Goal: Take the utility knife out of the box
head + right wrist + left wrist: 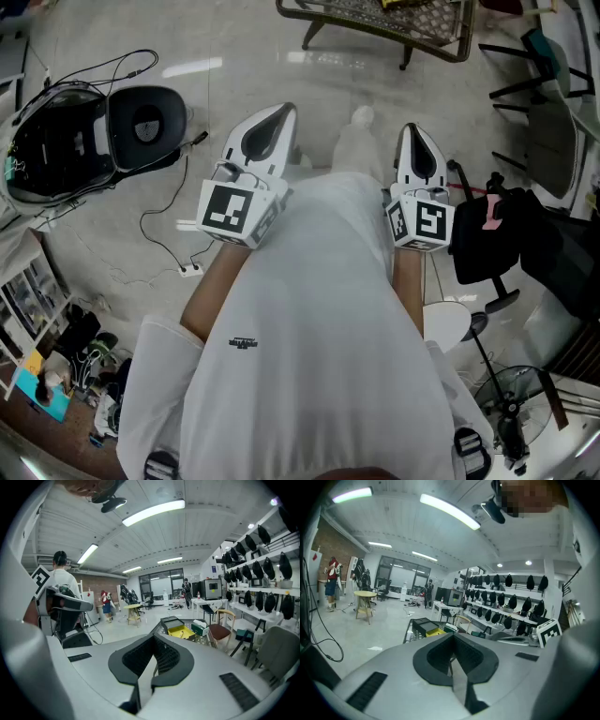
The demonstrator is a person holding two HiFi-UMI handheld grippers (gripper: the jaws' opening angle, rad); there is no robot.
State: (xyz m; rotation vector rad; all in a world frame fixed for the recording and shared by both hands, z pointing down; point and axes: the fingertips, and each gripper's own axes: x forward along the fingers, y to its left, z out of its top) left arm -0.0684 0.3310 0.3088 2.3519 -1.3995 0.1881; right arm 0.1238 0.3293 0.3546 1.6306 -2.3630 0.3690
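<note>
I hold both grippers up in front of my white shirt, well short of the table. The left gripper [279, 112] and the right gripper [413, 133] both have their jaws together with nothing between them. Far ahead, an open black box with a yellow inside [180, 629] sits on a mesh-topped table [206, 639]. The left gripper view also shows the box [424, 626], beyond the left gripper [453, 638]. In its own view the right gripper [154, 640] is shut too. I cannot make out the utility knife in any view.
A green tissue box [203, 627] lies beside the black box, and a wooden chair [221, 631] stands by the table. On the floor are an open black case [84, 136] and cables [169, 230] at left, a black office chair [497, 239] and a fan [514, 405] at right.
</note>
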